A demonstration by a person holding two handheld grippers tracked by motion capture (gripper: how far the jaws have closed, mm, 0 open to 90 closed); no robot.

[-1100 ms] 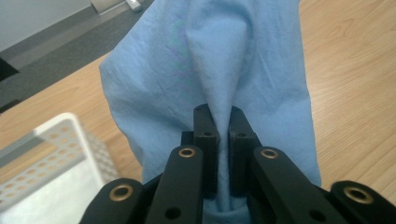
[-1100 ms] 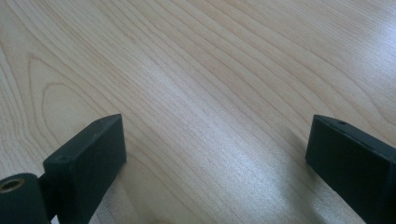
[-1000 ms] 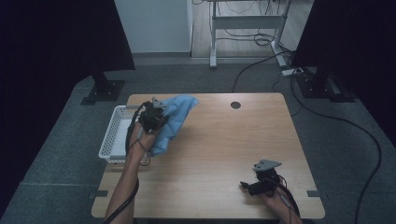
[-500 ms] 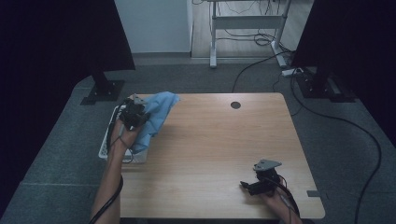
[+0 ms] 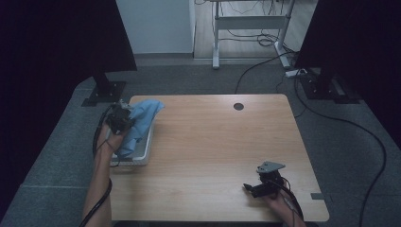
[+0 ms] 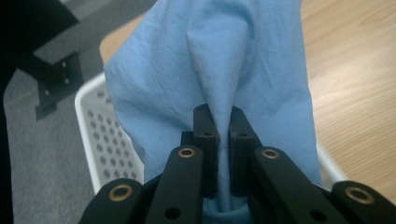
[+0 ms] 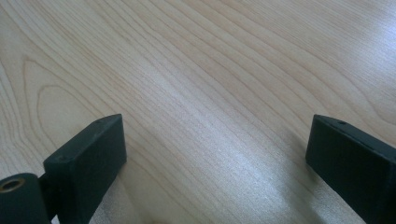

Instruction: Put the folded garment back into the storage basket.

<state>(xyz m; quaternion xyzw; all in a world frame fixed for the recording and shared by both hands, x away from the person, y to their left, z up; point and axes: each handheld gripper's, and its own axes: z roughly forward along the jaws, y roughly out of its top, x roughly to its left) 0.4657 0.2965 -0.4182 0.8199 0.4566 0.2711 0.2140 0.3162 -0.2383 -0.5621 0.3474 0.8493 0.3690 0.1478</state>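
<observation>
A light blue cloth (image 5: 141, 124) hangs from my left gripper (image 5: 124, 119) over the white perforated basket (image 5: 144, 152) at the table's left edge. Along that gripper's own view the jaws of the left gripper (image 6: 223, 122) are shut on a pinched fold of the blue cloth (image 6: 210, 60), with the basket's wall (image 6: 100, 140) below and to the left. My right gripper (image 5: 250, 188) rests low near the table's front right, pointing left. Its jaws (image 7: 215, 154) stand wide open over bare wood with nothing between them.
The wooden table (image 5: 217, 142) has a round cable hole (image 5: 239, 106) at the back. Grey floor surrounds it, with black stand bases (image 5: 105, 92) at the back left and back right, and cables on the floor behind.
My left gripper has carried the blue cloth leftward, from over the table's back left part to above the white basket. The right gripper has stayed where it was.
</observation>
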